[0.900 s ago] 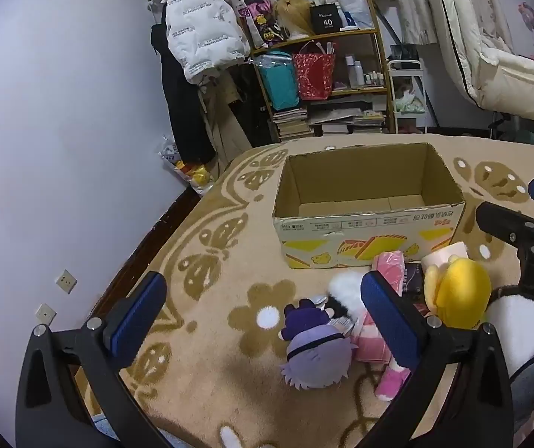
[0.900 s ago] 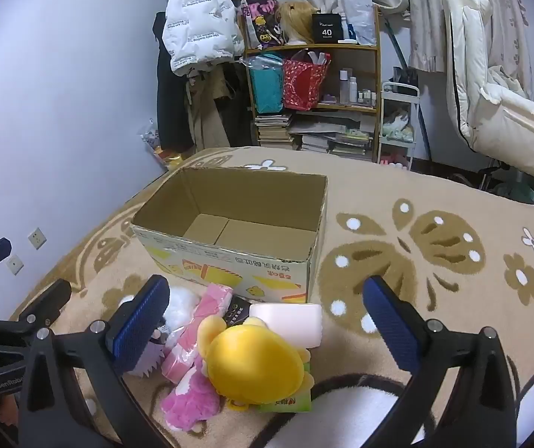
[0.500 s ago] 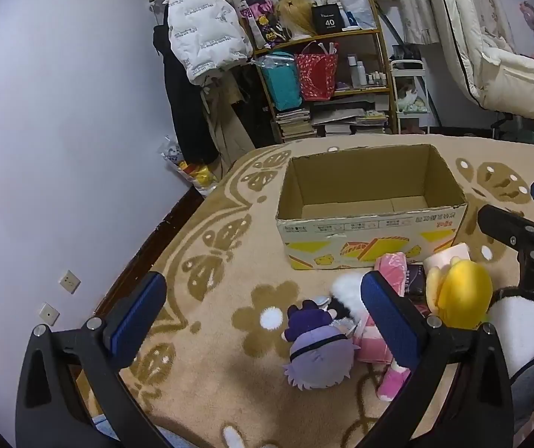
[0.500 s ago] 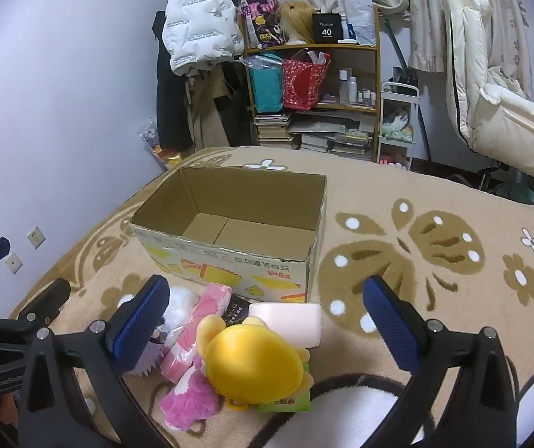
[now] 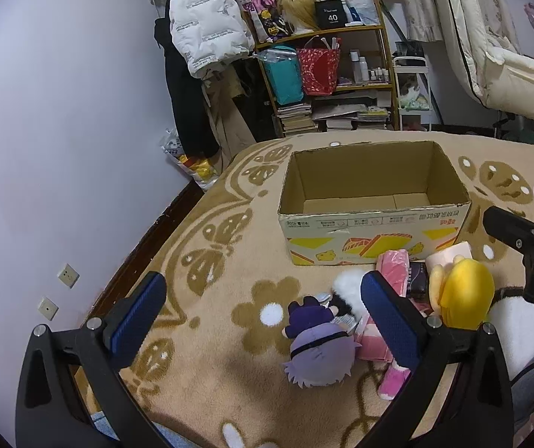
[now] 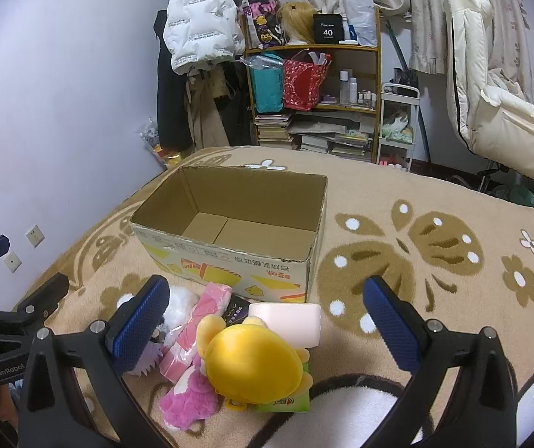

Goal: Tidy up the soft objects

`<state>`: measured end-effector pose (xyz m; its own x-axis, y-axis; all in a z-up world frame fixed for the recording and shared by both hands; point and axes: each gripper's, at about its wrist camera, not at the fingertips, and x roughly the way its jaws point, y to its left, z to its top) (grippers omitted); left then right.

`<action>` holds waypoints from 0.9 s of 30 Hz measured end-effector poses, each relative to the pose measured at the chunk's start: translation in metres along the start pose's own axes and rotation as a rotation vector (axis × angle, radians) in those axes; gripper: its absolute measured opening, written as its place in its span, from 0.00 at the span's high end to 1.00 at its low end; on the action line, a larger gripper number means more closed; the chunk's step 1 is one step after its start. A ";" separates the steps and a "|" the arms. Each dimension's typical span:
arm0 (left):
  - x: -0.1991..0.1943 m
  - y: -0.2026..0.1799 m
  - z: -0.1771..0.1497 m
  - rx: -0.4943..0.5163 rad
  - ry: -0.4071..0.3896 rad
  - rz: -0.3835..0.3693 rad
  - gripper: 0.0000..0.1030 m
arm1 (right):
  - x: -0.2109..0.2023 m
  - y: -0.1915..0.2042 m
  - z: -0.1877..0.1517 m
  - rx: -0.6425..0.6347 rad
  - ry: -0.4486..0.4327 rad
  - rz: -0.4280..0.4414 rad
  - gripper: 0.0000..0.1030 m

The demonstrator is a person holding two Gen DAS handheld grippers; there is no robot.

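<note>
Both jaws wide open, empty. Drop right gripper straight over yellow plush, pinch mid-body, lift into cardboard box; left gripper idle.

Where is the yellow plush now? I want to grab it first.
In the right wrist view, the yellow plush lies low centre, between the pink plush and white block.

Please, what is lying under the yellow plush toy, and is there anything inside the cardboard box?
A green packet sticks out under the yellow plush toy; how far it reaches underneath is covered. The cardboard box shows only bare flaps inside, though its near wall hides the front floor.
</note>
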<state>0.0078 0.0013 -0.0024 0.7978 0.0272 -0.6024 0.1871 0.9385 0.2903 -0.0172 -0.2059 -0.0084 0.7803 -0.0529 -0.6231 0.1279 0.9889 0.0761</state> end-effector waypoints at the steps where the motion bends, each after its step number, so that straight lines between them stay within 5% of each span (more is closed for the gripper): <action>1: 0.000 0.000 0.000 0.002 0.000 0.001 0.00 | 0.000 0.000 0.000 -0.001 -0.001 -0.001 0.00; 27: 0.003 0.003 0.001 -0.002 0.014 0.005 0.00 | 0.001 0.001 -0.001 -0.004 0.003 -0.004 0.00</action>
<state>0.0112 0.0040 -0.0020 0.7906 0.0362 -0.6112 0.1825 0.9389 0.2917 -0.0168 -0.2050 -0.0101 0.7777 -0.0565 -0.6260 0.1283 0.9893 0.0701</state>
